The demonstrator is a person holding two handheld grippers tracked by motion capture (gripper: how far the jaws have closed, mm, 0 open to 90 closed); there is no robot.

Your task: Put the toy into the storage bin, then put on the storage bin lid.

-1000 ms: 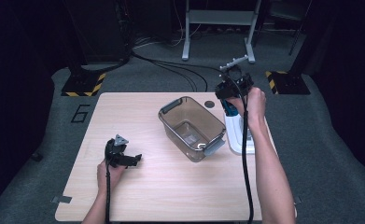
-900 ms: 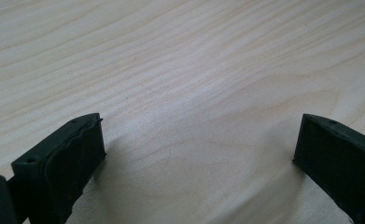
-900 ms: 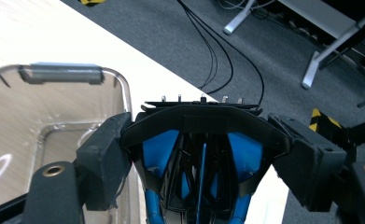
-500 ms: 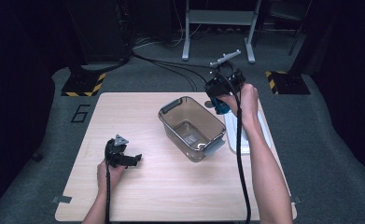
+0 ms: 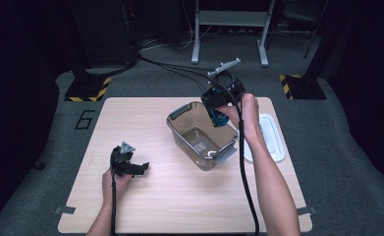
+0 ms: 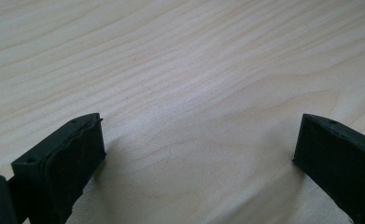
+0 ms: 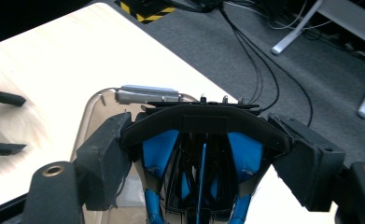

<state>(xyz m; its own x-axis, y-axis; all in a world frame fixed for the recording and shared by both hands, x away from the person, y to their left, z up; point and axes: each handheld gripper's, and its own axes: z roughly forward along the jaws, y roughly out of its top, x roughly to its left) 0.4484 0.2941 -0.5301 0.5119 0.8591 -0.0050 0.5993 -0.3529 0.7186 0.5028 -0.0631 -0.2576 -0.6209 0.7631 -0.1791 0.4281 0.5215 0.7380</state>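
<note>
While right tool [image 5: 218, 114] clamps blue-black object [image 7: 201, 161] over bin [image 5: 179, 112] rim, left tool [image 5: 139, 168] spread on table [image 5: 179, 206].

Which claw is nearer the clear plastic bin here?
The right. The right claw holds a black-and-blue object just above the clear bin's far rim. The left claw rests open on the table, well apart from the bin on its near-left side.

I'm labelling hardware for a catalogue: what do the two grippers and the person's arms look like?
Both are black. The left gripper has two blocky tongs with ridged inner pads, a grey three-cornered plate on top and a black cable trailing back along the forearm. The right gripper has thick black tongs with brass-ringed holes at their bases, a grey plate and a long black cable. Forearms are bare, no sleeves.
</note>
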